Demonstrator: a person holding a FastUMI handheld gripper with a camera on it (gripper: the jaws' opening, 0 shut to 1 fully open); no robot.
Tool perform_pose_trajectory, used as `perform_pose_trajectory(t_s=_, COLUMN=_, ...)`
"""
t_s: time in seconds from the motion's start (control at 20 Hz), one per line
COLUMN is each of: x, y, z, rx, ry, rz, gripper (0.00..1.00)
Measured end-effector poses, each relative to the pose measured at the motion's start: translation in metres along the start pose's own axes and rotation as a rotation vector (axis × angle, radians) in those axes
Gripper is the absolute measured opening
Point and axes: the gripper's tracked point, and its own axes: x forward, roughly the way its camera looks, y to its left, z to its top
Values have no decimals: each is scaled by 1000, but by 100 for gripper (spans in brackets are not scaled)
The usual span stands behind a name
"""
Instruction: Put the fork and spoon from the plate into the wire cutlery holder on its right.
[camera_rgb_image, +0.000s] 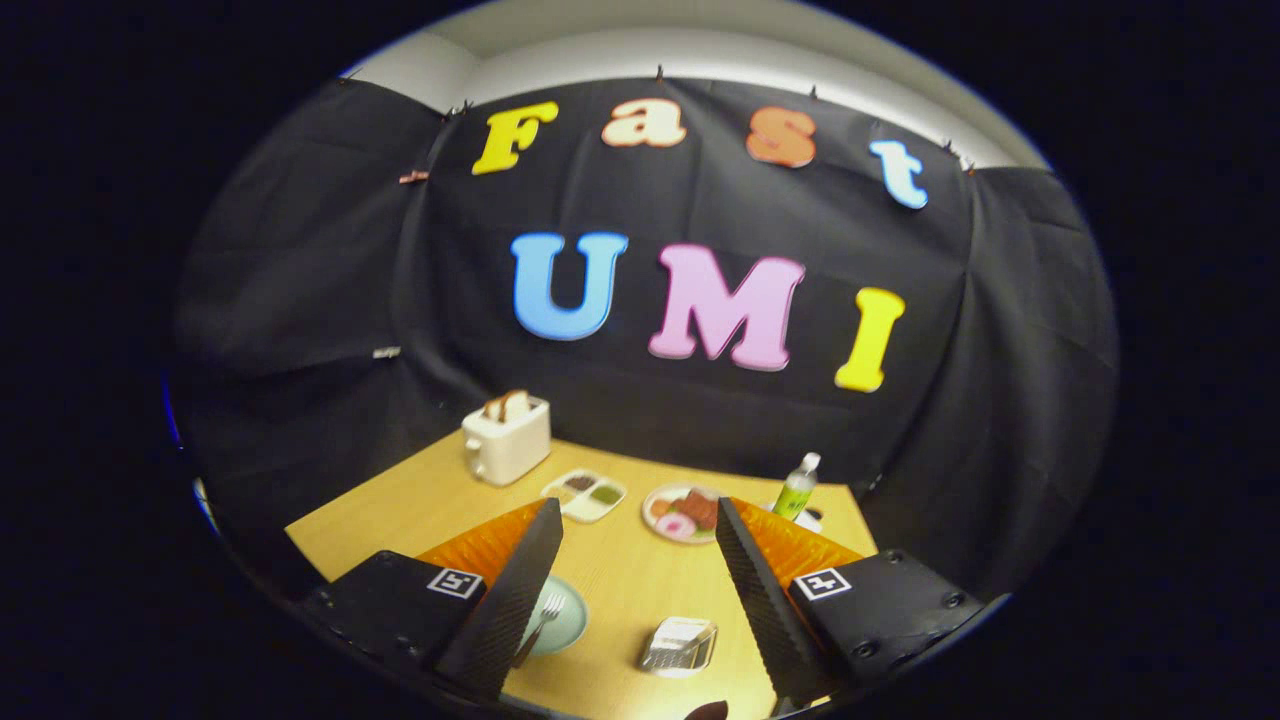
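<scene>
Lying between open tongs (633, 560): fork (540, 622), wire cutlery holder (679, 645)

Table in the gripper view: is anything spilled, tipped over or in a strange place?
Nothing stands out. The toaster, bottle and wire cutlery holder stand upright, the fork lies on its plate, and the open gripper hangs above the table.

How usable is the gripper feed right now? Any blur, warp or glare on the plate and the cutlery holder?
Gripper view: strong fisheye warp bends the table; everything is slightly soft. The plate is half hidden by a finger, the fork readable, the spoon not discernible. The wire cutlery holder carries bright reflections, blurring its wires. The gripper is open.
</scene>
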Motion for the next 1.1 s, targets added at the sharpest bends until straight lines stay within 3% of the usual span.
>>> perform_pose_trajectory(t_s=0.3, x=33, y=53, z=-98, rx=41, ry=374, rz=144, gripper=97)
perform_pose_trajectory(t_s=0.75, x=85, y=101, z=-211, rx=18, ry=642, rz=189, gripper=93)
perform_pose_trajectory(t_s=0.9, x=100, y=106, z=-247, rx=27, ry=722, rz=171, gripper=77)
perform_pose_trajectory(t_s=1.1, x=118, y=113, z=-277, rx=51, ry=783, rz=143, gripper=69)
